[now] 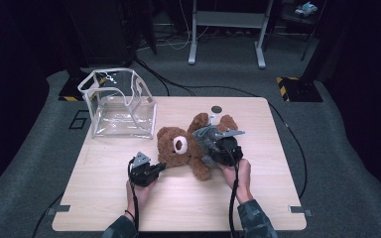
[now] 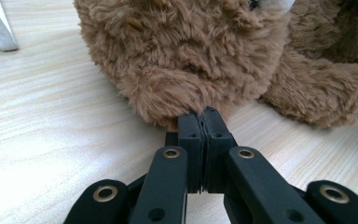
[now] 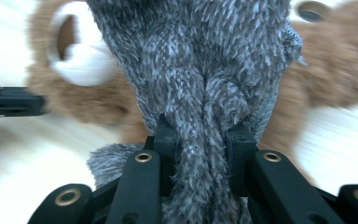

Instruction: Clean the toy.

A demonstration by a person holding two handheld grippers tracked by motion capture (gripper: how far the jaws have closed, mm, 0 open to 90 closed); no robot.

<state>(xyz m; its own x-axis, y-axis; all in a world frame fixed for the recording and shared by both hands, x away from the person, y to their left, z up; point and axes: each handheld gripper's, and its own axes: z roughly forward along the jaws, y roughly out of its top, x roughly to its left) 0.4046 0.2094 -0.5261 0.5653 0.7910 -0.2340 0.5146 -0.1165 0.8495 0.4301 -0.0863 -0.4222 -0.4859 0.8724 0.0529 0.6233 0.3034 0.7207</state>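
Left hand-held gripper (image 2: 204,122): in the left gripper view its jaws are pressing fully together, tips nipping the edge of the teddy bear's (image 2: 200,56) fur, seemingly a tuft at the head's lower rim; how much fur is caught I cannot tell.
Right hand-held gripper (image 3: 200,140): in the right gripper view its jaws are standing partly apart, clamping a thick fold of the bear's grey knitted garment (image 3: 200,70) between them.
What the high view is adding: both forearms are coming in from the near edge of the tabletop (image 1: 104,198); the left hand (image 1: 138,191) is holding its tool low and angled right toward the bear's head, while the right hand (image 1: 240,173) is reaching forward, its tool lying over the bear's body.
Teddy bear in high view (image 1: 178,146): lying on its back near the tabletop's middle, head toward the left hand-held gripper, legs pointing away toward the far edge.
What the gripper views are adding: the knit texture and bunching of the garment, and the contact at the fur, too small to judge from above.
Clear bag (image 1: 121,101): a see-through, white-trimmed container standing open at the far left of the tabletop, well apart from the bear; nothing is visibly lying inside.
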